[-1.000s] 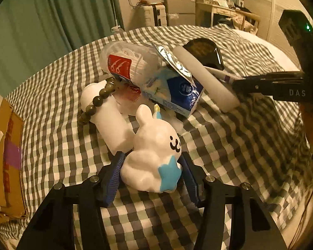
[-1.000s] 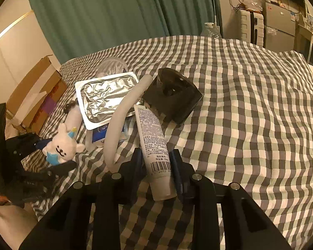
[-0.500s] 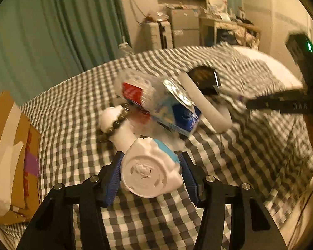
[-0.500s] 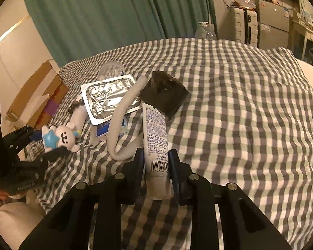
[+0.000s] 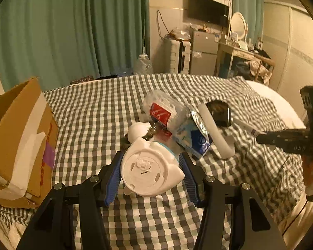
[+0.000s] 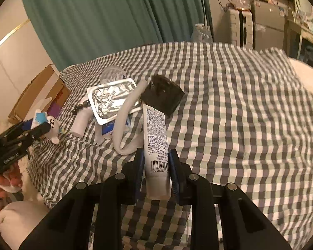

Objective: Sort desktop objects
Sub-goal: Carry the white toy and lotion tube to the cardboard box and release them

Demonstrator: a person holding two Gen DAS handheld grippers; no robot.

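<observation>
My left gripper (image 5: pixel 151 168) is shut on a white bunny figurine (image 5: pixel 150 170) and holds it tipped back above the checked bedspread, its round base facing the camera; it also shows in the right wrist view (image 6: pixel 50 125). My right gripper (image 6: pixel 156 166) is shut on a white tube with a barcode (image 6: pixel 156 141), lifted off the bed. The pile left on the bed holds a foil tray (image 6: pixel 112 98), a grey curved hose (image 6: pixel 125 125), a dark case (image 6: pixel 162 95), a white bottle with a bead bracelet (image 6: pixel 81 118) and a blue box (image 5: pixel 196 141).
An open cardboard box (image 5: pixel 20 137) stands at the left edge of the bed. A clear plastic cup with a red label (image 5: pixel 164 110) lies on the pile. The checked bedspread (image 6: pixel 240 104) stretches to the right. Furniture and a curtain stand behind.
Both grippers have lifted their objects off the bed. The bunny has tipped back, showing its base. The tube has risen clear of the pile.
</observation>
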